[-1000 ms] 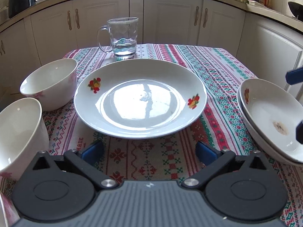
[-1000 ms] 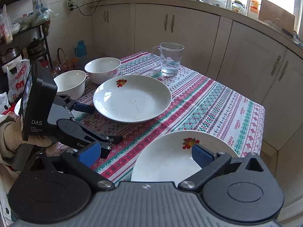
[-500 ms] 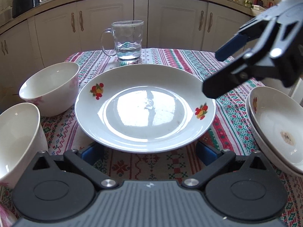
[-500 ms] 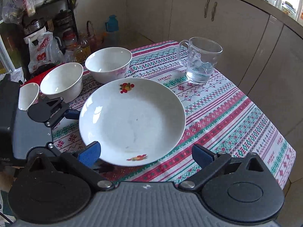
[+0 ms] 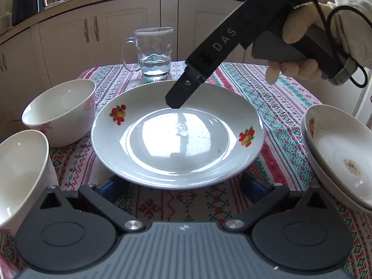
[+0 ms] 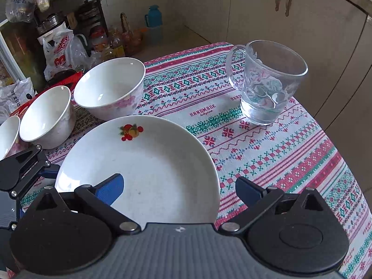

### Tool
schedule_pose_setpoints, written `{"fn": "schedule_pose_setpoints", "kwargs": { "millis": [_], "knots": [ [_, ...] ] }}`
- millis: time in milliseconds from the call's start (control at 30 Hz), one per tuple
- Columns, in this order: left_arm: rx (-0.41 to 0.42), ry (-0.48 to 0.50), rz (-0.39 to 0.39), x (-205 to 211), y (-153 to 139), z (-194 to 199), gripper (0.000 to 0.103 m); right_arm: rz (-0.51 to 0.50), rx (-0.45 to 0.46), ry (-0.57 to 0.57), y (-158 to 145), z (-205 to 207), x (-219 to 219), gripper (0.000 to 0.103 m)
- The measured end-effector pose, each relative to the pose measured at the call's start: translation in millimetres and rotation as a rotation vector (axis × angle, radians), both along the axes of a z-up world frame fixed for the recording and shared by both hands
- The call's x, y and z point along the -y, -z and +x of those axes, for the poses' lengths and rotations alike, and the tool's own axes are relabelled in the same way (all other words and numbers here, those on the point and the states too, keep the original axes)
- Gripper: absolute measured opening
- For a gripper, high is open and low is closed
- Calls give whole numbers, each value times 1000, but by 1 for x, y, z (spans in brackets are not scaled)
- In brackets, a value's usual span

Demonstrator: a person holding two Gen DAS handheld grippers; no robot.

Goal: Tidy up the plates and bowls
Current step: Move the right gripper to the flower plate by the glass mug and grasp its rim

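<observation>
Plate (image 5: pixel 177 139) flat on tablecloth (image 5: pixel 274 107) | round, no long axis

Left claw (image 5: pixel 181 181) open; right claw (image 6: pixel 179 186) open, angled downward.

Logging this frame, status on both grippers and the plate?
Both grippers open: left gripper low at plate's near rim, right gripper above plate. Plate ungrasped on tablecloth. Glass mug behind, two bowls beside.
</observation>
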State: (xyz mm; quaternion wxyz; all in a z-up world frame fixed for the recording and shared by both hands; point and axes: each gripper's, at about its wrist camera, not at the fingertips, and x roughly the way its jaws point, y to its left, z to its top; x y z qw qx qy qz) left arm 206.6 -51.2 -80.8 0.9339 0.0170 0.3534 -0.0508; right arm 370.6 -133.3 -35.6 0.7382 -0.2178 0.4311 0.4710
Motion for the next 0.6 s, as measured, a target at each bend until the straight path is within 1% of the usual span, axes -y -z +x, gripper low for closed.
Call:
{"fn": "schedule_pose_setpoints", "kwargs": {
  "millis": [133, 233, 400, 600],
  "knots": [
    [12, -6, 14, 0, 0, 0, 102, 12, -37, -33, 5, 10, -9, 103],
    [19, -24, 24, -2, -1, 1, 102, 14, -57, -51, 10, 15, -14, 100],
    [29, -17, 30, -3, -1, 2, 101, 22, -106, -81, 16, 21, -18, 89],
    [28, -15, 32, -3, 0, 3, 101, 28, -139, -86, 20, 24, -17, 88]
  ]
}}
